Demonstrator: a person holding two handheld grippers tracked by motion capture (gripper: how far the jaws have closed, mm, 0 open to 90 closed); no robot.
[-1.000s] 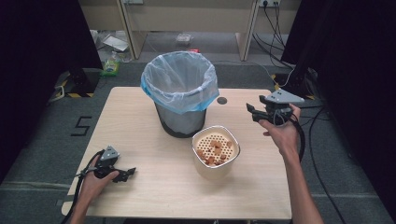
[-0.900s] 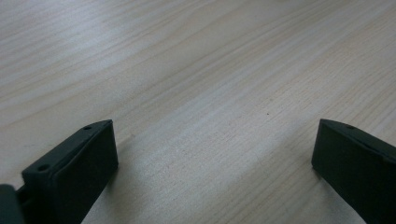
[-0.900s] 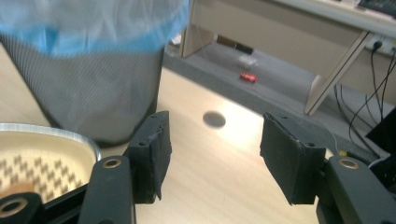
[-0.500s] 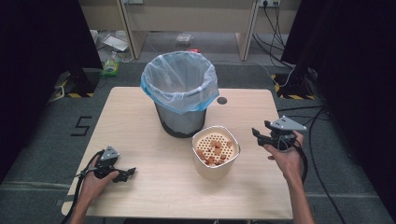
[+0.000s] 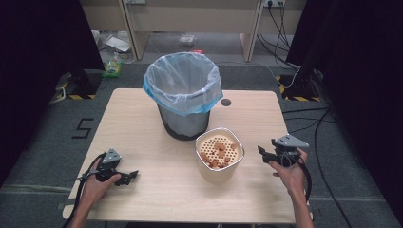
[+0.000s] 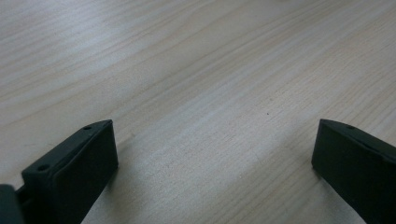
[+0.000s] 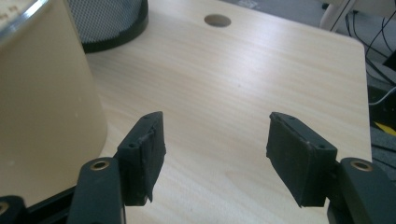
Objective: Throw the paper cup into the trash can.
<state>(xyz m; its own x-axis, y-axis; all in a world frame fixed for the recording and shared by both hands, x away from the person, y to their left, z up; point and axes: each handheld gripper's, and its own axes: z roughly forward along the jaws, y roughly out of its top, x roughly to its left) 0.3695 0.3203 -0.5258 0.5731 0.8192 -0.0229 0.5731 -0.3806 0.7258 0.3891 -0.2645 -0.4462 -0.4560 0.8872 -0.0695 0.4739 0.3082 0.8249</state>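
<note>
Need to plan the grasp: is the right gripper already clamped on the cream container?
No, the right gripper is open, empty, beside the cream cylindrical container.

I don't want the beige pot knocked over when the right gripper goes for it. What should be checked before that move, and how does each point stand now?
1. Right gripper open: ok, jaws wide apart with nothing between them.
2. Right gripper lined up on the pot: not ok, in the right gripper view the pot sits left of the jaws and bare table lies between them.
3. Pot upright: ok, it stands on the table with orange pieces on its perforated insert.
4. Room beside the pot: ok on the right gripper's side; the bin stands close behind it.
5. Left gripper out of the way: ok, open and low over the table's left front.
6. Pot's weight: cannot tell.
</note>
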